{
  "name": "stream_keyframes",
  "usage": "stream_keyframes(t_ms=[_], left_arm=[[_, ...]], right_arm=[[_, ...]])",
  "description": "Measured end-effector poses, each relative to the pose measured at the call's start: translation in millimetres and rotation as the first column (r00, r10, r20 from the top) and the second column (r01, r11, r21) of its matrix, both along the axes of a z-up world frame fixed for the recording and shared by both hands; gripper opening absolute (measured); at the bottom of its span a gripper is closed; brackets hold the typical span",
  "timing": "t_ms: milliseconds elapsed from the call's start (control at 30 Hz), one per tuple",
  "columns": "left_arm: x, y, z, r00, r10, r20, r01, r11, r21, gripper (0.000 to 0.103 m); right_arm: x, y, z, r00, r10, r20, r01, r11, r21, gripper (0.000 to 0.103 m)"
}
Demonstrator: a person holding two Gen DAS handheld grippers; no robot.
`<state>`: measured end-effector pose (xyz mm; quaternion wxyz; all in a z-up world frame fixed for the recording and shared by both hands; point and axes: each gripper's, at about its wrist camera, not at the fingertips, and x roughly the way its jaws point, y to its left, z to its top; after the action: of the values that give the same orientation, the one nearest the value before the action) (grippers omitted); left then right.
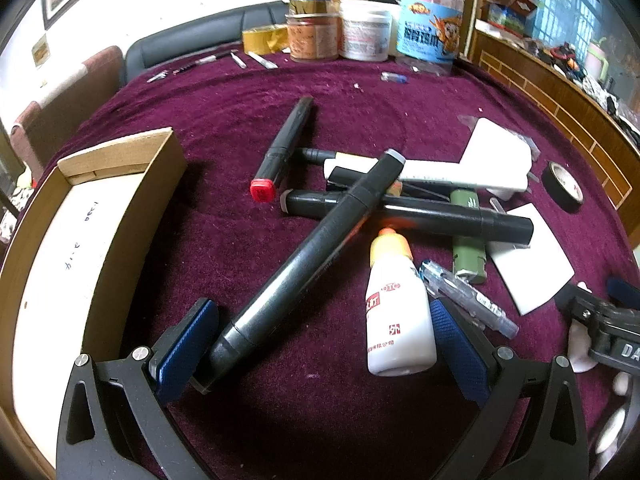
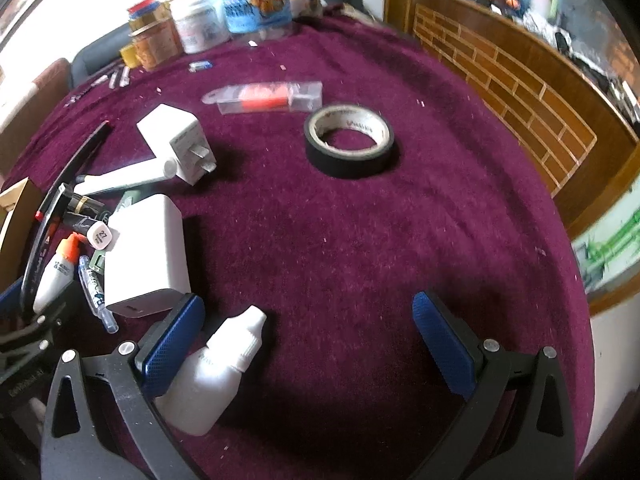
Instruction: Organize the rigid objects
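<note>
My left gripper [image 1: 320, 344] is open low over a pile of stationery on the purple cloth. A long black marker [image 1: 304, 260] lies slanted between its fingers, its near end by the left pad. A white glue bottle [image 1: 396, 312] with an orange cap lies just inside the right pad. An open cardboard box [image 1: 80, 240] sits to the left. My right gripper [image 2: 312, 340] is open too. A small white dropper bottle [image 2: 216, 372] lies against its left pad. A white charger block [image 2: 148, 252] sits just ahead of that pad.
More markers [image 1: 408, 208], a red-capped marker [image 1: 280, 152], a green tube [image 1: 468, 248], a clear pen [image 1: 464, 296] and a white plug adapter [image 2: 180, 144] crowd the pile. Black tape [image 2: 348, 140] and a clear packet [image 2: 264, 96] lie farther out. Jars [image 1: 360, 28] line the far edge.
</note>
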<state>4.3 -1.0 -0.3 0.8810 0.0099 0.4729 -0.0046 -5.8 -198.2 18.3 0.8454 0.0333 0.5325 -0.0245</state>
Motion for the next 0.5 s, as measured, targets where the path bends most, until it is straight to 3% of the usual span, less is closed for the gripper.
stream_keyframes(t_ms=[100, 200, 433, 500], left_arm=[[-5.8, 0.2, 1.3, 0.999, -0.019, -0.037, 0.019, 1.0, 0.013, 0.102], [-14.7, -6.5, 2.0, 0.999, -0.043, -0.007, 0.043, 0.997, 0.061, 0.102], [-22.0, -1.2, 1.7, 1.0, -0.022, 0.002, 0.022, 0.999, 0.03, 0.102], [-31.0, -4.0, 6.2, 0.999, -0.041, 0.004, 0.041, 0.997, 0.072, 0.101]], right_arm=[[3.5, 0.8, -0.5, 1.0, -0.007, -0.031, 0.007, 1.0, -0.006, 0.103], [3.1, -0.7, -0.4, 0.999, -0.008, -0.046, 0.008, 1.0, 0.0, 0.103], [-1.6, 4.2, 1.6, 0.999, 0.041, 0.024, -0.039, 0.998, -0.043, 0.103], [-11.3, 3.0, 16.2, 0.996, 0.012, 0.088, -0.004, 0.996, -0.091, 0.094]])
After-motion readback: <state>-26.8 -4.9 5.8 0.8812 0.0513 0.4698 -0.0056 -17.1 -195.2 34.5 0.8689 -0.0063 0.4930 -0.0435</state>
